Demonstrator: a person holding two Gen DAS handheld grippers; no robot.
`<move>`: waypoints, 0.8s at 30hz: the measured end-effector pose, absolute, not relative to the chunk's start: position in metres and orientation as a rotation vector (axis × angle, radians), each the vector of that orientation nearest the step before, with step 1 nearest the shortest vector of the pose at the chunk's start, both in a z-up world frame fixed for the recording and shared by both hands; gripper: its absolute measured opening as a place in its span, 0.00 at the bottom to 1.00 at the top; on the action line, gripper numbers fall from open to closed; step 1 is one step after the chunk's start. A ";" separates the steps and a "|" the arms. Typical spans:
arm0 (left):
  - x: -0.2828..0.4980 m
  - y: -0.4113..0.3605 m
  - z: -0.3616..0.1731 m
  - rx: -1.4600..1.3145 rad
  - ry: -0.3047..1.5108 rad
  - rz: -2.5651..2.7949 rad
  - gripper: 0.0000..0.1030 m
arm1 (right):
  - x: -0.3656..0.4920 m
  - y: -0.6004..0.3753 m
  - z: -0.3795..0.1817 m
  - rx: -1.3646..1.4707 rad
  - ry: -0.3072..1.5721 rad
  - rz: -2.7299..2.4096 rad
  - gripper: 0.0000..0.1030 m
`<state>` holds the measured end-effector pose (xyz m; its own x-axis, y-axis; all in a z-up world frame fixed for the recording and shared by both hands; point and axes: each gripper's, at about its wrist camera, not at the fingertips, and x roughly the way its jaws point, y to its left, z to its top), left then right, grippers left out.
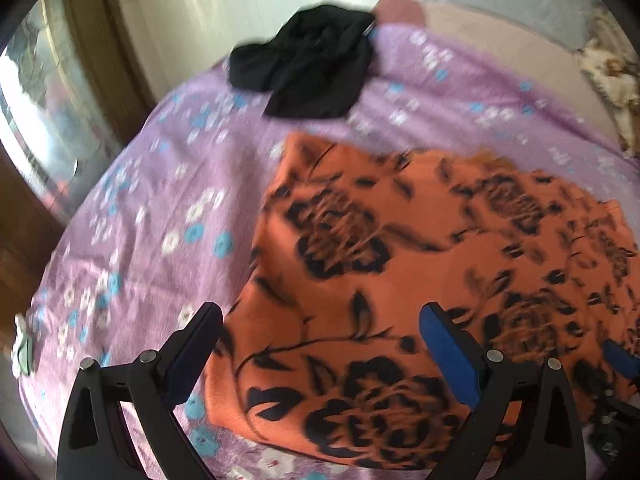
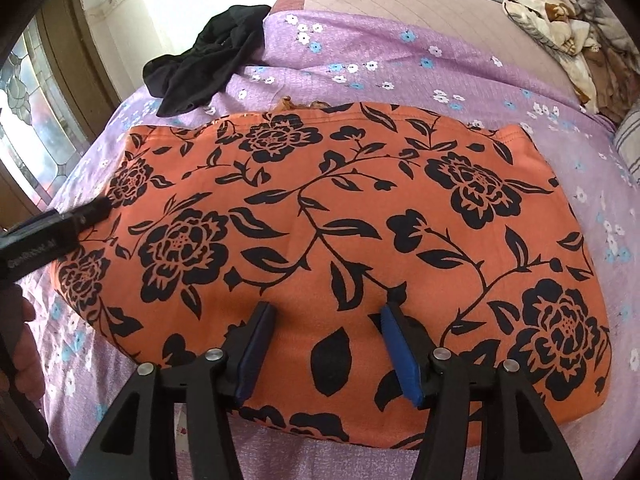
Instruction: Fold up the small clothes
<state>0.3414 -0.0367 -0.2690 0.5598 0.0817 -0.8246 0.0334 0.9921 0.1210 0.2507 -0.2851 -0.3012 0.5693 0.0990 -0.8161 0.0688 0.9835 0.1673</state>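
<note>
**Orange garment flat on bed, both claws open**

Orange floral garment (image 2: 332, 236) lies flat on purple bedsheet (image 2: 384, 56). Right claw (image 2: 326, 354) spread wide over its near edge, gripping nothing. Left claw (image 1: 320, 348) also spread, empty, over garment's left part. Black cloth (image 2: 208, 60) crumpled beyond it.

We note a soft matt orange cloth (image 2: 340, 216) printed with black flowers, thin lilac bedsheet (image 2: 400, 60) of fine-ribbed fabric, crumpled matt black garment (image 2: 204, 68), right hand-held gripper (image 2: 328, 352) in matt black plastic, blue rubbery pads (image 2: 400, 360), shiny metal pins.
</note>
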 end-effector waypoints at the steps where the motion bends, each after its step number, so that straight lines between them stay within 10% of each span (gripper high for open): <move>1: 0.344 -0.032 -0.274 0.125 0.998 0.049 0.96 | 0.250 -0.287 -0.300 0.200 0.967 0.022 0.59; 16: 0.318 -0.021 -0.290 0.169 1.050 0.081 0.96 | 0.236 -0.253 -0.297 0.098 0.961 0.121 0.59; 24: 0.300 0.016 -0.285 -0.066 1.122 0.048 0.96 | 0.215 -0.320 -0.282 0.479 0.955 0.132 0.58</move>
